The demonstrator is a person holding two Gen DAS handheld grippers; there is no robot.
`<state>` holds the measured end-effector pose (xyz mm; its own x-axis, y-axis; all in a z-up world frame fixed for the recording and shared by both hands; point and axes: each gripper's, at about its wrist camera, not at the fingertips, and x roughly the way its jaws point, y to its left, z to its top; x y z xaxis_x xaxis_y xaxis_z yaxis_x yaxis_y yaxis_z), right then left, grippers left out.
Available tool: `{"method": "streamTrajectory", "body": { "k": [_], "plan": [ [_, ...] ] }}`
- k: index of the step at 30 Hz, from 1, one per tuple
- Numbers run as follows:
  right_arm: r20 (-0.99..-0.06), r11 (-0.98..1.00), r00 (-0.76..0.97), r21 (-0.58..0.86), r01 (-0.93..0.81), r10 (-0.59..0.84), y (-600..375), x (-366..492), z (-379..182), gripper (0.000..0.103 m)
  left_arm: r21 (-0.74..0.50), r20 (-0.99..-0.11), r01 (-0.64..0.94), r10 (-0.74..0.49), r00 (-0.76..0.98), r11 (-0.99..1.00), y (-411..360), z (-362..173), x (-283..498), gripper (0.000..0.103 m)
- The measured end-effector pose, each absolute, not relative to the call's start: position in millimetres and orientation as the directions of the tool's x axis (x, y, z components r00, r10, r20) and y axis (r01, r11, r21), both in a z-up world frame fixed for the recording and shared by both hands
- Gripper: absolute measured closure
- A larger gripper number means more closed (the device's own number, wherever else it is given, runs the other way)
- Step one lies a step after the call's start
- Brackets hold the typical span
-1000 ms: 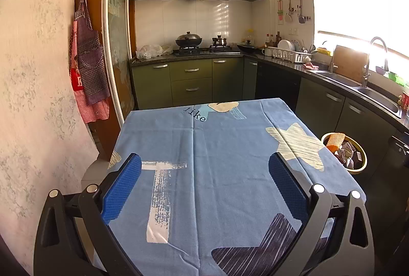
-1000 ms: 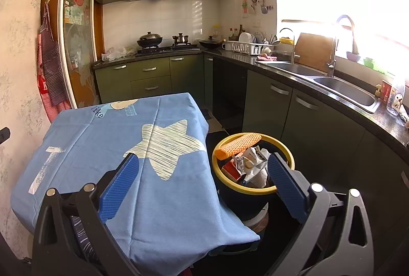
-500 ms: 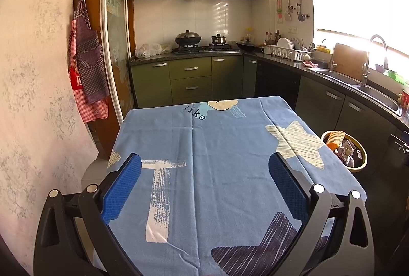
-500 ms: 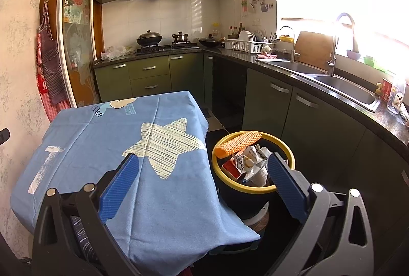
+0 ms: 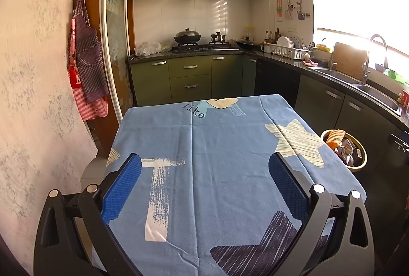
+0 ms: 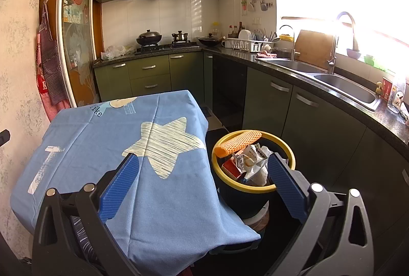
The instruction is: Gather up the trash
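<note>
Your left tongs [image 5: 204,186] are spread wide with nothing between the blue pads, hanging over the near half of the table [image 5: 230,138]; its blue cloth is bare right out to every edge. Your right tongs [image 6: 202,179] are just as wide and also hold nothing, straddling the table's right corner, with the right pad in front of the bin rim. Open floor is a narrow dark strip between the table's right edge and the green cabinets [image 6: 301,107], running toward 12 o'clock. Readable print: "like" on the cloth [image 5: 193,110] at 12 o'clock, far edge; a white "K" on the red apron [image 5: 76,78] on the wall at 10 o'clock. The trash bin [image 6: 286,148] is dark with a yellow rim, on the floor just beside the table's right edge, at 3 o'clock from your left tongs. It's full: orange mesh sleeve [image 6: 239,140] across the rim, crumpled white wrappers [image 6: 253,158], a red carton [image 6: 231,167].
</note>
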<state>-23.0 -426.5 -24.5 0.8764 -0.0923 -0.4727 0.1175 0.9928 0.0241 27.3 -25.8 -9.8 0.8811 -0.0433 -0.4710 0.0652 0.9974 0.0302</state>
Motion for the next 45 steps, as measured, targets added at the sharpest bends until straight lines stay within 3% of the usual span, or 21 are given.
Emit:
{"method": "streamTrajectory", "body": {
  "k": [45],
  "plan": [
    [-0.481, 0.993, 0.871, 0.023, 0.120, -0.094, -427.7, -21.2, -27.9, 0.007, 0.028, -0.499, 0.076, -0.051, 0.865, 0.997, -35.5, -28.0, 31.8, 0.005]
  ]
}}
